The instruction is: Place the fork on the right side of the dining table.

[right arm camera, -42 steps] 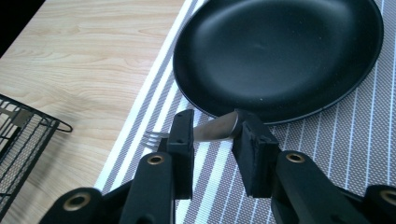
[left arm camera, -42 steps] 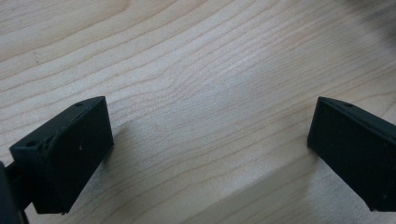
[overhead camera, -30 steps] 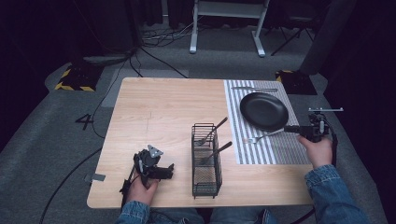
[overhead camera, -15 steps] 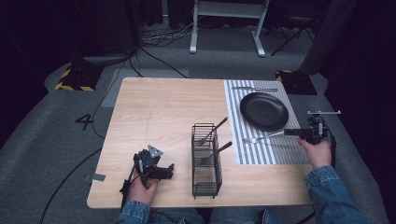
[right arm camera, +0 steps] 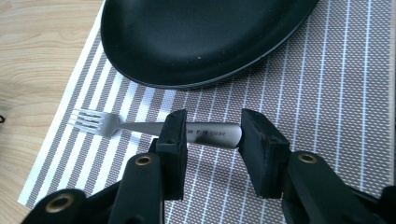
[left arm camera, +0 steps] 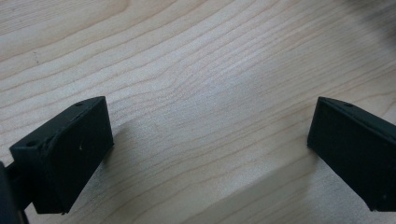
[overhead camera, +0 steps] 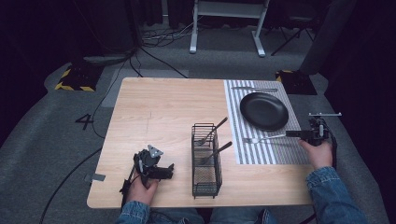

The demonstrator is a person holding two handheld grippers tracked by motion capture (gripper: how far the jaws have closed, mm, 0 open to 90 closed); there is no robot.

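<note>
Now fork between right claw's open jaws.

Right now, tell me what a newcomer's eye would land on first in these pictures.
First the black plate on the striped placemat at the table's far right. Just in front of it lies a silver fork, its handle between the right gripper's jaws, which have just been opening and stand apart around it. Mid-table stands a black wire caddy with two utensils leaning out.
</note>
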